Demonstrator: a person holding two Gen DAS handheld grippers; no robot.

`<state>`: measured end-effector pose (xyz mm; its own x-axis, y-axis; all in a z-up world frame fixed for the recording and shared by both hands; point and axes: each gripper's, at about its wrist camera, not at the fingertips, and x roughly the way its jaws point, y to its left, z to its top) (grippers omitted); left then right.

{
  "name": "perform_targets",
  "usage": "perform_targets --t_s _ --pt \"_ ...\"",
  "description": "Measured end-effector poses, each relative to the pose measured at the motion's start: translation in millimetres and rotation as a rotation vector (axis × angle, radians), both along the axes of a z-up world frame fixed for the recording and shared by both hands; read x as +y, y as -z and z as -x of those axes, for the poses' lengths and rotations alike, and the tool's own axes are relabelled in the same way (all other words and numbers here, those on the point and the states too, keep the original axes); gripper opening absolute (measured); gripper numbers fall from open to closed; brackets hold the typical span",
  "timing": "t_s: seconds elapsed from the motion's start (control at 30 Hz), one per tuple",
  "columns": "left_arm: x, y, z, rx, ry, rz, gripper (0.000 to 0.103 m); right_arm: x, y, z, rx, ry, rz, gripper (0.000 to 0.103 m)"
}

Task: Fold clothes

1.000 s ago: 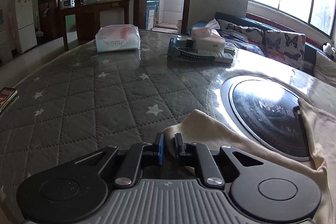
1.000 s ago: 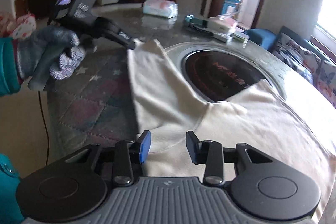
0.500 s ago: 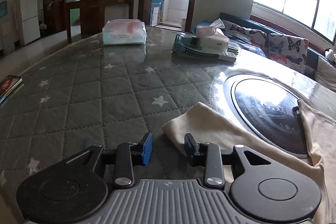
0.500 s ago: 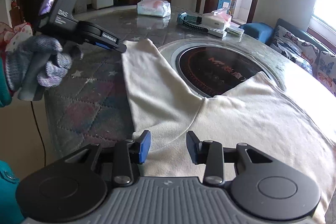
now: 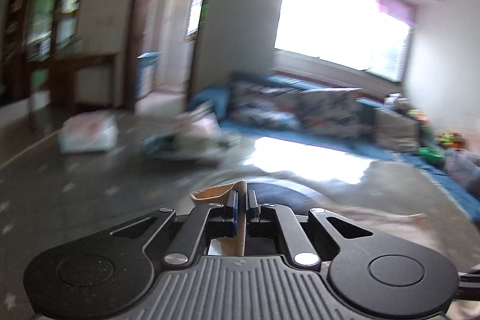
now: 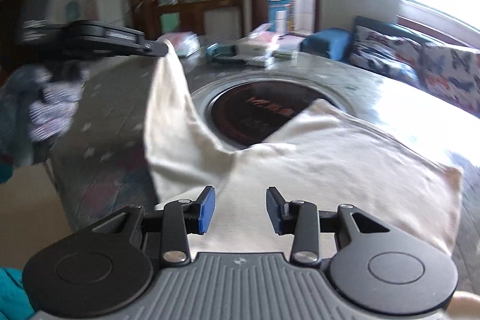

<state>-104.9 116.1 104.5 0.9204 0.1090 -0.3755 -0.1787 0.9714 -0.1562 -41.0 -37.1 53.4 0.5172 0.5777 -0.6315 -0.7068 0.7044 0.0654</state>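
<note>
Left wrist view, heavily blurred. Left gripper (image 5: 242, 198): jaws pressed together on a fold of the cream garment (image 5: 238, 230); cloth clamped between the pads, one strip running down behind them, a curled edge poking out past the tips to the left. Beyond the tips: dark round hob plate (image 5: 279, 192) set in the table (image 5: 75, 191). Far left: white tissue pack (image 5: 88, 132). Far centre: blurred clutter, contents not readable. Far right: blue sofa (image 5: 300, 110) under a bright window.

Right wrist view. Right gripper (image 6: 241, 209): jaws spread apart, pads clear of the cloth, hovering above the near part of the cream garment (image 6: 315, 170), which shows in the gap between them. Garment body flat on the table (image 6: 114, 110), near and right of the hob plate (image 6: 255, 113). One sleeve drawn up and away to the far left, its end pinched at the tip of the left gripper (image 6: 163, 47). Gloved hand (image 6: 45, 104) holding that gripper, left edge. Far: tissue pack (image 6: 186, 42) and boxes.
</note>
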Motion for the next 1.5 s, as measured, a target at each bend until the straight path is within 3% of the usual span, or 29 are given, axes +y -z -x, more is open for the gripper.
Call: perform_targets --t_s 0.2,0.4,0.5,0.53,0.6,0.73,0.9,1.13,1.2,1.27,1.5 --pt "-76.1 -13.1 10.2 -0.059 0.258 -0.008 0.005 -49.5 -3.0 -12.1 0.035 0.143 -0.086 0.038" --pt "-142.4 18.2 6.3 0.03 0.467 -0.017 0.011 -97.2 7.6 -18.0 0.085 0.282 -0.121 0.038" --pt "-161.5 36.0 9.2 0.096 0.544 -0.073 0.027 -123.2 15.8 -17.8 0.111 0.359 -0.126 0.038" --pt "-158.6 39.4 11.1 0.108 0.555 -0.082 0.038 -129.8 17.9 -17.4 0.118 0.377 -0.128 0.038" --pt "-152.6 46.2 15.2 0.131 0.575 -0.101 0.042 -139.0 19.3 -15.2 0.121 0.399 -0.134 0.038" --pt "-121.7 53.9 25.8 0.149 0.497 -0.139 0.042 -142.8 19.0 -12.8 0.13 0.392 -0.164 0.038" --pt "-73.6 63.0 38.0 0.195 0.341 -0.164 0.042 -117.2 27.4 -17.5 0.177 0.322 -0.187 0.038" --pt "-56.8 83.5 53.8 0.24 0.29 -0.198 0.047 -79.8 39.2 -25.7 0.201 0.27 -0.137 0.037" --pt "-57.3 87.2 51.1 0.24 0.289 -0.195 0.047 -72.2 37.7 -25.2 0.191 0.257 -0.111 0.028" --pt "-58.2 89.1 48.3 0.233 0.29 -0.188 0.047 -67.9 34.9 -23.5 0.178 0.259 -0.089 0.01" --pt "-67.9 95.2 48.0 0.207 0.303 -0.274 0.047 -70.1 -5.0 -13.5 0.031 0.27 -0.049 0.002"
